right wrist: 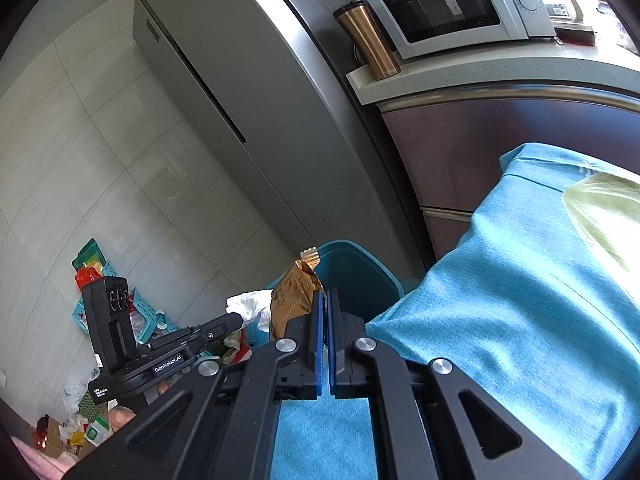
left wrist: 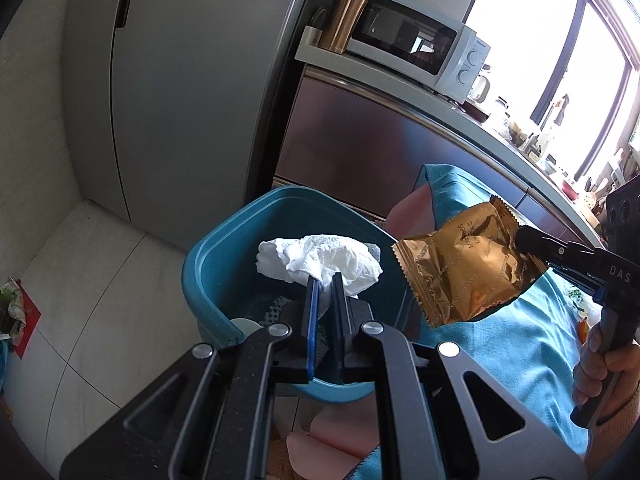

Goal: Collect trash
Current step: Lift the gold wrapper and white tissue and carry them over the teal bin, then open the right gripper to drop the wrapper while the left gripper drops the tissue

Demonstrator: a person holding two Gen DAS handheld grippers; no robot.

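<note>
In the left wrist view my left gripper point(left wrist: 325, 280) is shut on a crumpled white tissue point(left wrist: 320, 258), held over the open teal bin point(left wrist: 208, 276). To its right, the right gripper point(left wrist: 524, 240) pinches a gold foil snack wrapper point(left wrist: 460, 272) just right of the bin's rim, above the blue cloth. In the right wrist view my right gripper point(right wrist: 323, 300) is shut on that gold wrapper point(right wrist: 294, 300), with the teal bin point(right wrist: 360, 268) behind it. The left gripper point(right wrist: 236, 322) reaches in from the left with the white tissue point(right wrist: 250, 304) at its tip.
A tall steel fridge point(left wrist: 180, 80) stands behind the bin. A counter point(left wrist: 460, 116) holds a microwave point(left wrist: 416, 44) and a copper tumbler point(left wrist: 346, 16). A blue cloth point(right wrist: 500, 300) covers the table at right. Baskets and litter point(right wrist: 96, 280) lie on the tiled floor. A hand point(left wrist: 600, 364) grips the right handle.
</note>
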